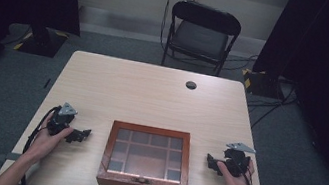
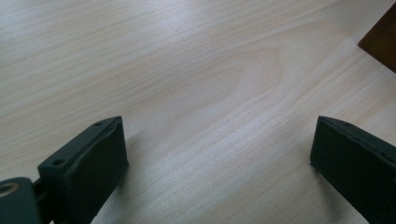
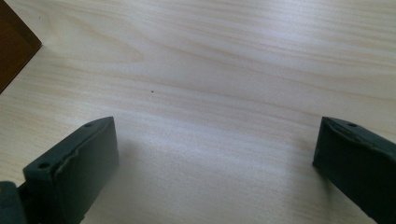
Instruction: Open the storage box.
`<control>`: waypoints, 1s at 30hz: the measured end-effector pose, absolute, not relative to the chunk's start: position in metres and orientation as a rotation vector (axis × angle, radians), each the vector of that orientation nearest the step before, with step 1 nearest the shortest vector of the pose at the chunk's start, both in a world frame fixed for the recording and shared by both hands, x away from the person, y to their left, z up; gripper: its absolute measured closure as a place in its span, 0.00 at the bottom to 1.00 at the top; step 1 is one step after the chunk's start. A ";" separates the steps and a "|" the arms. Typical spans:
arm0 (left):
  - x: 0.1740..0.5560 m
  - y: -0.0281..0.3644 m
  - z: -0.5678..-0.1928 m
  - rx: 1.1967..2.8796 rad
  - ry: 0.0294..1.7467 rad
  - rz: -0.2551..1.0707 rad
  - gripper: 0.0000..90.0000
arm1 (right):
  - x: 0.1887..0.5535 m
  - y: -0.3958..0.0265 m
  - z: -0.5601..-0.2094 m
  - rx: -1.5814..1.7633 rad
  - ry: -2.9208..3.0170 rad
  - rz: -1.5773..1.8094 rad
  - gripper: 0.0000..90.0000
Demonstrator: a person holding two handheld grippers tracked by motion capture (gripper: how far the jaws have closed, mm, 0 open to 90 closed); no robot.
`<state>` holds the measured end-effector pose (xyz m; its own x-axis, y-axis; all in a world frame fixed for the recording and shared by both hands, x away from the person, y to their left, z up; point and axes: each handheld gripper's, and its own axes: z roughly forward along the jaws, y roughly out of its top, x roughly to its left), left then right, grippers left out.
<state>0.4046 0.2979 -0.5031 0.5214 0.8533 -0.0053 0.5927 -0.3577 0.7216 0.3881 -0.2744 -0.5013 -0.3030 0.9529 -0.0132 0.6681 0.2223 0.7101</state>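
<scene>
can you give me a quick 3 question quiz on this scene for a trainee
1. True or false: the lid of the wooden box is shut.
2. Where does the box sit in relation to the left gripper and the right gripper? A) left of both B) between them C) right of both
3. What do the jaws of each gripper hold?

Key
1. True. The glass-paned lid lies flat, with the clasp at the near edge.
2. B. The box sits on the table between the two grippers, touched by neither.
3. Nothing. Both pairs of jaws stand wide open over bare tabletop.
</scene>
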 end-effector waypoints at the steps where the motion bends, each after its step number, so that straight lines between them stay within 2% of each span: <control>1: 0.405 0.298 -0.503 2.083 1.172 0.493 0.03 | 0.388 -0.274 -0.501 1.492 2.052 0.843 0.00; 8: 0.405 0.298 -0.503 2.094 1.167 0.494 0.03 | 0.389 -0.275 -0.501 1.469 2.065 0.857 0.02; 9: 0.405 0.298 -0.503 2.092 1.170 0.499 0.03 | 0.389 -0.275 -0.501 1.460 2.072 0.865 0.05; 11: 0.405 0.298 -0.503 2.094 1.169 0.501 0.03 | 0.387 -0.275 -0.499 1.455 2.061 0.885 0.17; 14: 0.405 0.298 -0.503 2.094 1.169 0.501 0.03 | 0.385 -0.272 -0.496 1.444 2.075 0.910 0.20; 16: 0.405 0.298 -0.503 2.094 1.169 0.501 0.03 | 0.383 -0.270 -0.492 1.431 2.080 0.930 0.28; 30: 0.405 0.298 -0.503 2.094 1.166 0.496 0.03 | 0.369 -0.241 -0.461 1.310 2.228 1.207 0.48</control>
<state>0.4051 0.2984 -0.5028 0.5258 0.8506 0.0020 0.5916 -0.3673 0.7177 0.3689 -0.2408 -0.4615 -0.5453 0.8232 0.1578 0.5818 0.2363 0.7782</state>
